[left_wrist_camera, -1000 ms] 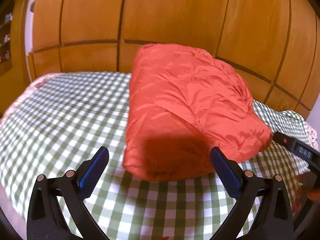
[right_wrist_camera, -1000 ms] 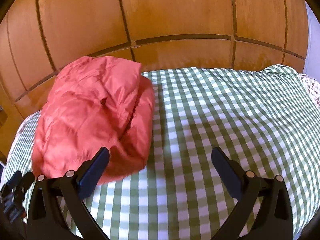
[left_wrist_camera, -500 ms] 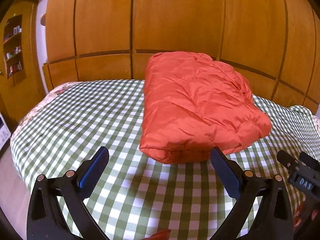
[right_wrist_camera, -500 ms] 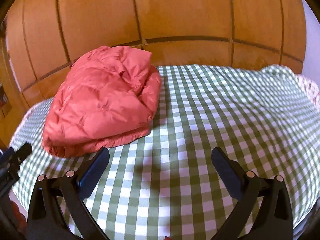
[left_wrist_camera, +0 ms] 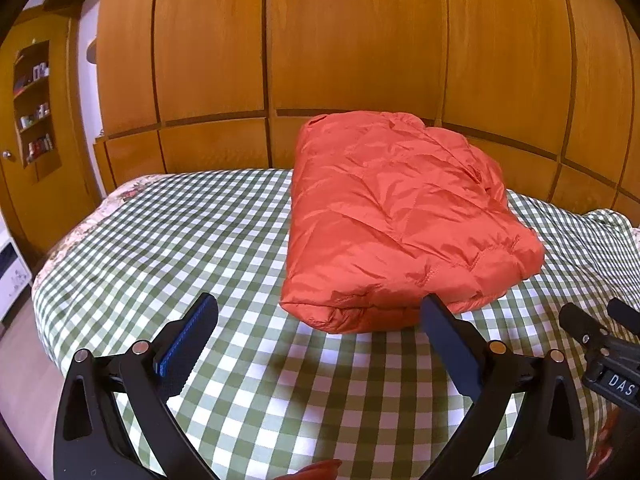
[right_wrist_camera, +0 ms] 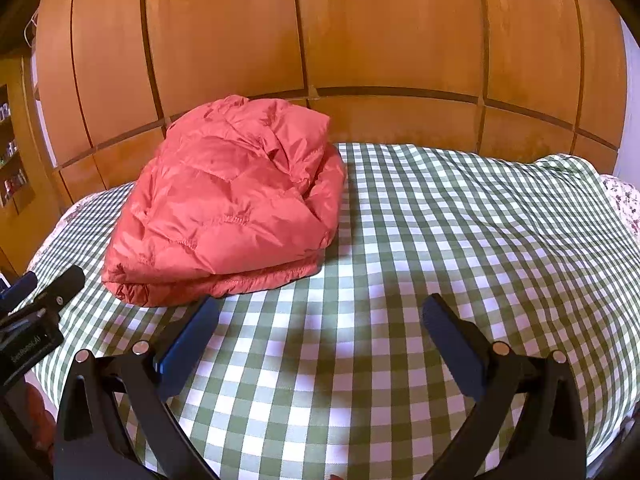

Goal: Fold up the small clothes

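Observation:
A red puffy quilted jacket (left_wrist_camera: 396, 224) lies folded into a thick bundle on the green-and-white checked bed cover (left_wrist_camera: 180, 248). It also shows in the right wrist view (right_wrist_camera: 228, 208), left of centre. My left gripper (left_wrist_camera: 318, 320) is open and empty, just short of the bundle's near edge. My right gripper (right_wrist_camera: 320, 320) is open and empty over the bare cover, to the right of the bundle and short of it. The right gripper's body (left_wrist_camera: 600, 356) shows at the right edge of the left wrist view.
A wooden panelled wardrobe (left_wrist_camera: 360, 60) stands right behind the bed. A shelf niche with small items (left_wrist_camera: 34, 108) is at the far left. The bed's left edge (left_wrist_camera: 44, 280) drops to the floor. Bare checked cover (right_wrist_camera: 480, 240) lies right of the jacket.
Both grippers have pulled back and away from the jacket, which now looks smaller and farther off. The jacket stays folded where it lay. Both jaws stayed open.

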Available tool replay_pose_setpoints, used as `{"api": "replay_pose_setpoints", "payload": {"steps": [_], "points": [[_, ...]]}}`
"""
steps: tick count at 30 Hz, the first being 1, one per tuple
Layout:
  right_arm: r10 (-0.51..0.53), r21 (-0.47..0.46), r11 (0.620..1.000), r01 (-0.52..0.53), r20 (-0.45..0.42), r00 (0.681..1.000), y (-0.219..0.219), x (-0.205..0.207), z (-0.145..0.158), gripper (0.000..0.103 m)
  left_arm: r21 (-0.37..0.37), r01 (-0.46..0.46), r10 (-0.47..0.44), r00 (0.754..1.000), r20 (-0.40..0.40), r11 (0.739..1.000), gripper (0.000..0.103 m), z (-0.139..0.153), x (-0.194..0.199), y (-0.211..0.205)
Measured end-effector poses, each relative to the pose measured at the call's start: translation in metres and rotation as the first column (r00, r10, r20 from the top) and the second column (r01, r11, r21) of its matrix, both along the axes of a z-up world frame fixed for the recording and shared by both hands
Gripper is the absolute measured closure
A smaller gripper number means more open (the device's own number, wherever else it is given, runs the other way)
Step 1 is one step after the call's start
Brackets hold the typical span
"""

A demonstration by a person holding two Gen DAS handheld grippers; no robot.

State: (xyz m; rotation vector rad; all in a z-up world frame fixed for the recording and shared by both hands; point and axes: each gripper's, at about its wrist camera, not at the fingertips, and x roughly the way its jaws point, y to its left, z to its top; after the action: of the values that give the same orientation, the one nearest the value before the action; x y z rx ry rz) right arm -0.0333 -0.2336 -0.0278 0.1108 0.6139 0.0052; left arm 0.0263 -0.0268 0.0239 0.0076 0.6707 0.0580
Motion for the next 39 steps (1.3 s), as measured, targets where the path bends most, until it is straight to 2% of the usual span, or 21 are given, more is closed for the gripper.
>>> {"api": "replay_pose_setpoints", "payload": {"steps": [39], "points": [[-0.008, 0.029, 1.000, 0.009, -0.035, 0.999, -0.010, 0.003, -0.004, 0.002, 0.006, 0.013, -0.013, 1.000, -0.023, 1.000, 0.003, -0.007, 0.003, -0.008]]}}
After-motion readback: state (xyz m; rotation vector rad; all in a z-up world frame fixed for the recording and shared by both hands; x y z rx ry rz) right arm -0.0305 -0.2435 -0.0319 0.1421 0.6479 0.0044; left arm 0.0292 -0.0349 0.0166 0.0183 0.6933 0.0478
